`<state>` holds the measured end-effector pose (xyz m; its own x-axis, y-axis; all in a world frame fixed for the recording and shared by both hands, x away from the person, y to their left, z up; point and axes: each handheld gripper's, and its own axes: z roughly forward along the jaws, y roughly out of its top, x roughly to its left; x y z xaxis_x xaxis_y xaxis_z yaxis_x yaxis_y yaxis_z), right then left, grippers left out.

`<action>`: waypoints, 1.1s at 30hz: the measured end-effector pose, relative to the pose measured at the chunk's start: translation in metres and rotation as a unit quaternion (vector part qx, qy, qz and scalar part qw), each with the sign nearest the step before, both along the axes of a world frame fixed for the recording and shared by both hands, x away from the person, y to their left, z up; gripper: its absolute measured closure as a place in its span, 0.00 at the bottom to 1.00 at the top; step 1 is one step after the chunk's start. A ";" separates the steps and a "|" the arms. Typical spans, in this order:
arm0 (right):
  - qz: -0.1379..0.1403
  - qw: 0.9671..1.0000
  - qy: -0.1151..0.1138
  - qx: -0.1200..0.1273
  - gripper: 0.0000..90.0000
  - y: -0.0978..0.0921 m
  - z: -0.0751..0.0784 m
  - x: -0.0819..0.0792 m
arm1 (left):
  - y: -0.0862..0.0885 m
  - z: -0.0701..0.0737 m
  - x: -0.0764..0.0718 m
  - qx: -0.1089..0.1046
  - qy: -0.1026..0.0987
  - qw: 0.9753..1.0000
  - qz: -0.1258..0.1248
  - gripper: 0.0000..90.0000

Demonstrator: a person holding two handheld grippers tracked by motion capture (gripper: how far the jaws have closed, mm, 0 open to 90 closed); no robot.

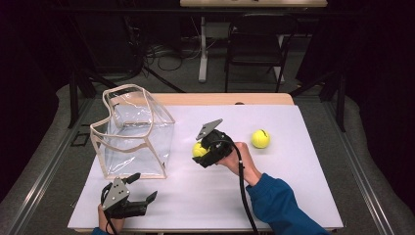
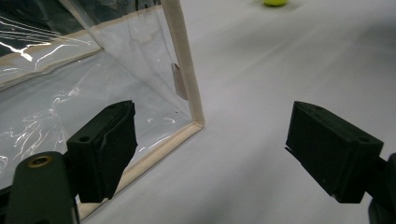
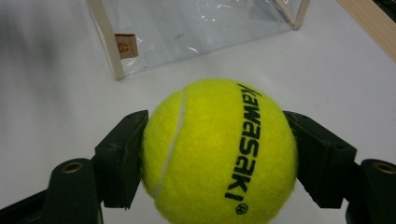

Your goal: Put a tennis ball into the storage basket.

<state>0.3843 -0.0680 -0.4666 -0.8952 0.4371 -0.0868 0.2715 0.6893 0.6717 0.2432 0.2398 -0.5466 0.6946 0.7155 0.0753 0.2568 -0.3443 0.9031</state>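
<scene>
My right gripper (image 1: 200, 151) is shut on a yellow-green tennis ball (image 1: 198, 149) at the middle of the white table. In the right gripper view the ball (image 3: 219, 149), printed "Kawasaki", sits squeezed between the two black jaws of that gripper (image 3: 217, 156). A second tennis ball (image 1: 260, 138) lies free on the table to the right. A clear plastic bag (image 1: 132, 132) with beige trim stands open-topped at the left. My left gripper (image 1: 143, 187) is open near the front left edge, just in front of the bag's near corner (image 2: 194, 121), with nothing between its jaws (image 2: 219, 140).
The white table surface (image 1: 293, 186) has a wooden strip (image 1: 220, 99) along its far edge. A small tag (image 3: 123, 45) is sewn on the bag's corner seam. A dark chair (image 1: 257, 39) and a table leg stand on the floor beyond.
</scene>
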 end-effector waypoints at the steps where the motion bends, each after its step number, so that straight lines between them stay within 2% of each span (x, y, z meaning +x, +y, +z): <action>1: 0.001 1.000 -0.003 0.001 0.29 0.001 0.001 0.000 | 0.000 0.000 0.000 0.001 -0.001 1.000 0.000 0.18; 33: 0.017 0.999 -0.025 -0.011 0.29 0.028 0.026 0.008 | 0.000 0.000 0.000 -0.005 0.002 1.000 0.000 0.18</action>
